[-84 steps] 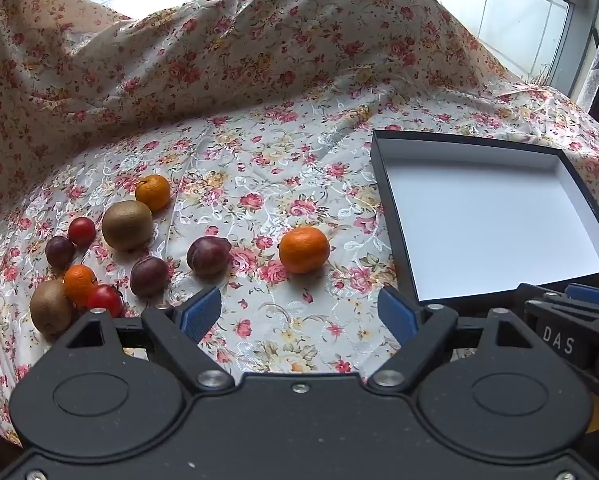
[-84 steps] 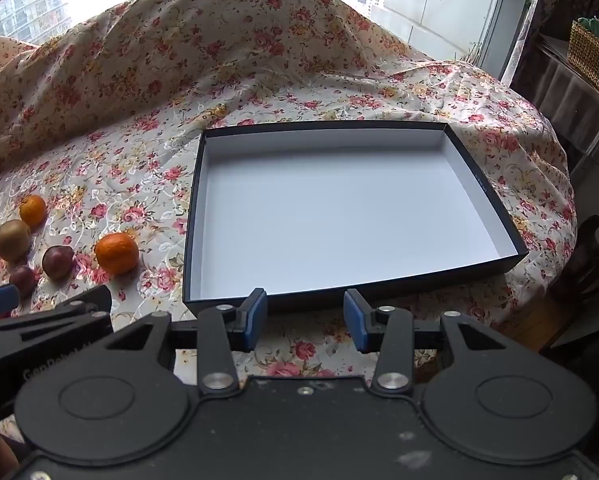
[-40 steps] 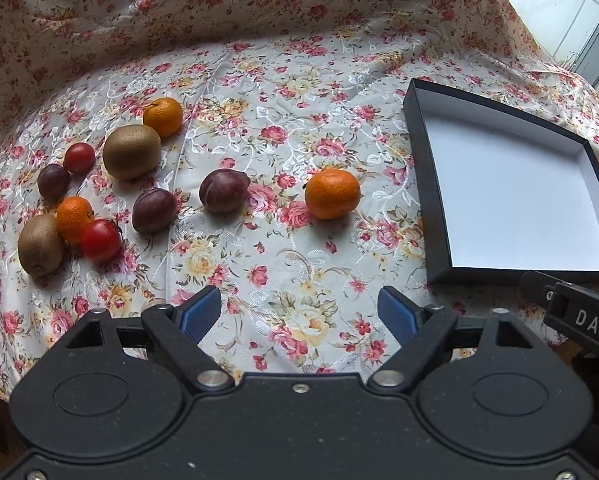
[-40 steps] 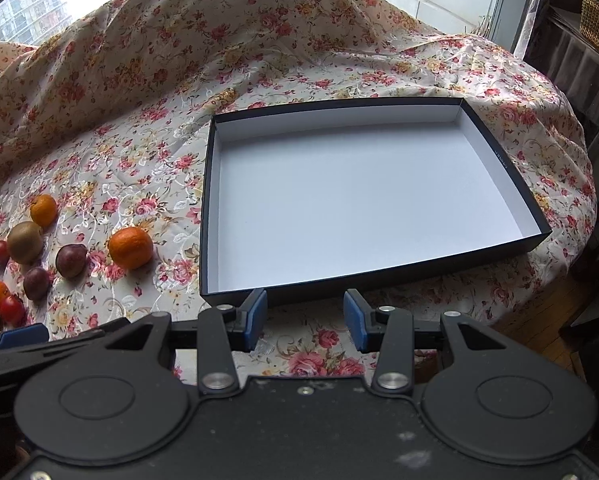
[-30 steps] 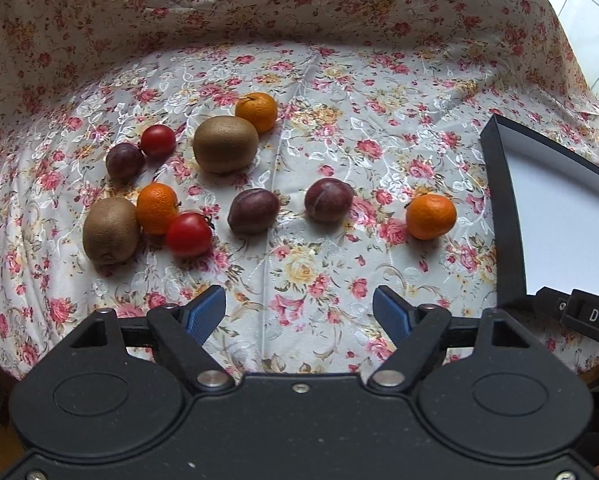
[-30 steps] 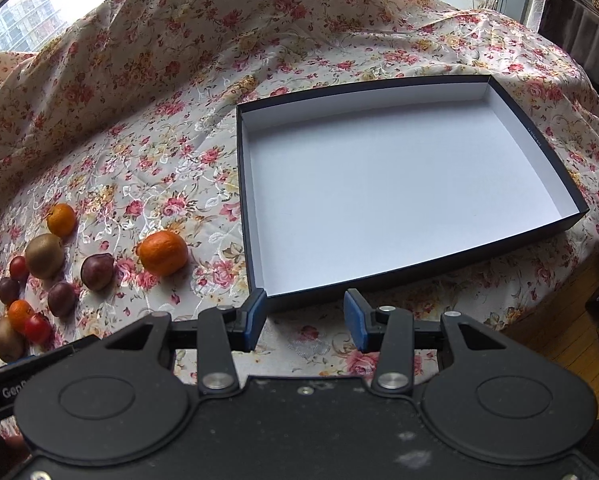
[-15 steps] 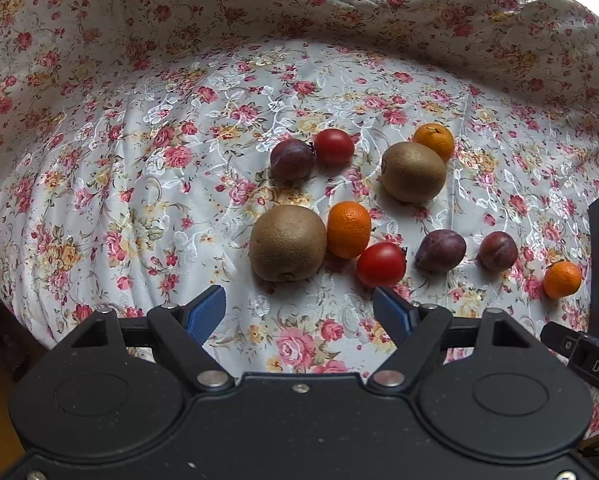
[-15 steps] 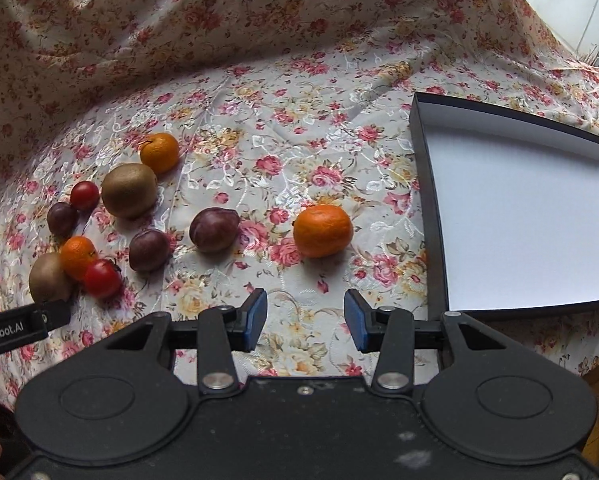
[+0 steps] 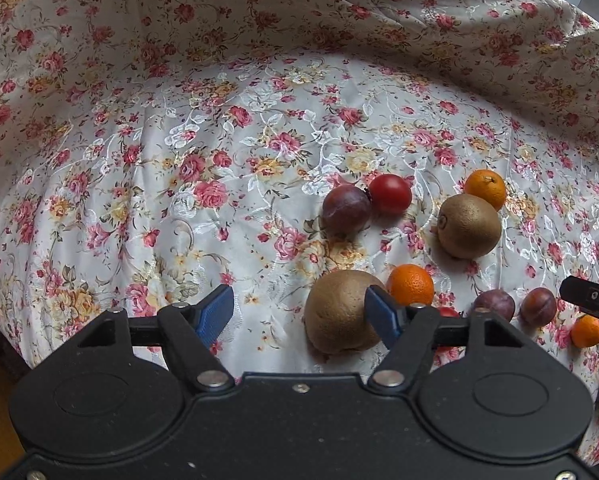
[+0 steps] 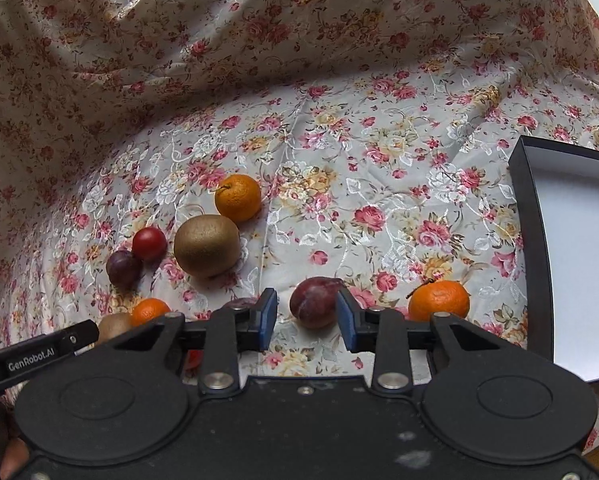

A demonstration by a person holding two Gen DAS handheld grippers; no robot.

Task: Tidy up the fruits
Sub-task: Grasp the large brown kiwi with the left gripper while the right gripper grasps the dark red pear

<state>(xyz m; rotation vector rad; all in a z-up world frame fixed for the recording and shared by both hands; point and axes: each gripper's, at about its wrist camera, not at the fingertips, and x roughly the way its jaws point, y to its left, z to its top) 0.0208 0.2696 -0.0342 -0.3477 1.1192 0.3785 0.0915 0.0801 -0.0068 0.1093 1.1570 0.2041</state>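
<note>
Both tongs have swung from the box toward the fruit. Right tongs point(image 10: 306, 314) are closing astride a dark plum point(image 10: 314, 301) at lower centre, pads not yet touching it. Left tongs point(image 9: 299, 314) are closing too, empty, one blue pad overlapping the nearest kiwi point(image 9: 339, 312) at lower centre right. Fruit lies loose on the floral tablecloth point(image 10: 379, 168), the box point(image 10: 539, 264) empty at right. An off-centre squeeze could roll the round plum away, or bruise it.

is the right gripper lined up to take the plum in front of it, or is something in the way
Probably yes. The plum lies between the closing jaws of the right gripper, pads not yet touching. The mandarin and kiwi lie clear to either side.
</note>
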